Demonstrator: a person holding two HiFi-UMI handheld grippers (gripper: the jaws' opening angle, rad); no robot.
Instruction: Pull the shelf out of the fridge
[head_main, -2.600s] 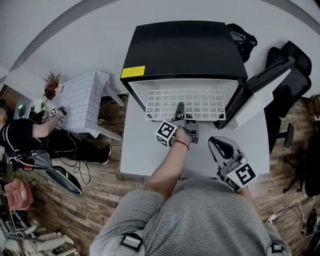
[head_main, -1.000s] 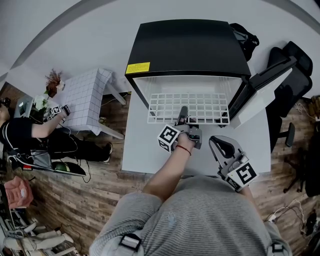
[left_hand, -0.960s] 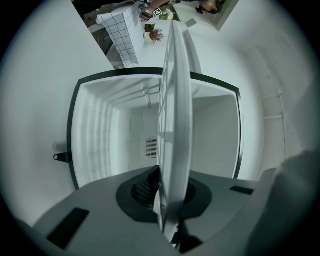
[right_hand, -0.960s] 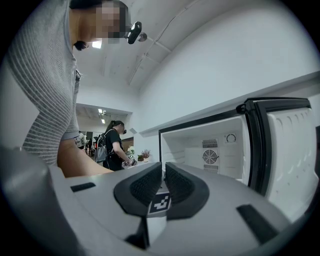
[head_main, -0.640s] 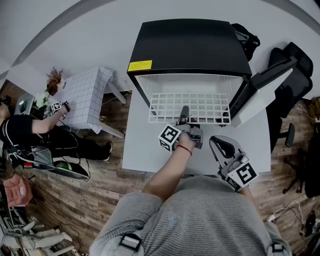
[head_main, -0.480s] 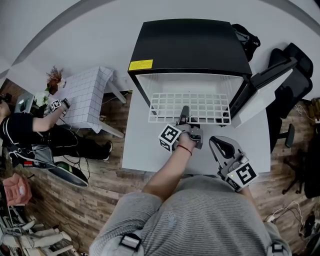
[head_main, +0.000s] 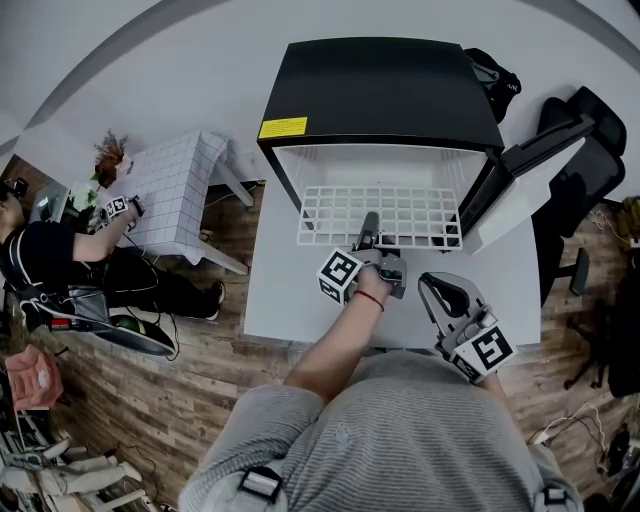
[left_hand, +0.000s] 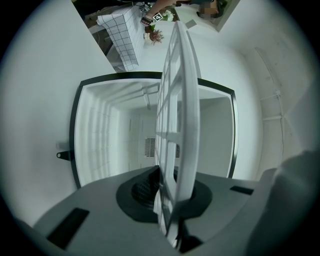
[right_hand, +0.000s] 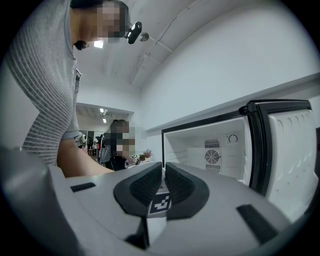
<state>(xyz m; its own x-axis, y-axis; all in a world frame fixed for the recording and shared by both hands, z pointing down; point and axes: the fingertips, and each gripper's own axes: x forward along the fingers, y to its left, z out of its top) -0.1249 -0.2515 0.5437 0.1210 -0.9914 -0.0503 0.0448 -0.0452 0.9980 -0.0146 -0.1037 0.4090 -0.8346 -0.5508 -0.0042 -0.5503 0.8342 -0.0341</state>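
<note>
While left tongs clamp it, the shelf — white lattice — protrudes.

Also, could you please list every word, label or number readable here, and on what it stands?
No text is readable.
Yellow label on the fridge: print too small to read.
Cubes on the left hand-held gripper and right hand-held gripper: square marker patterns only, no words.
</note>
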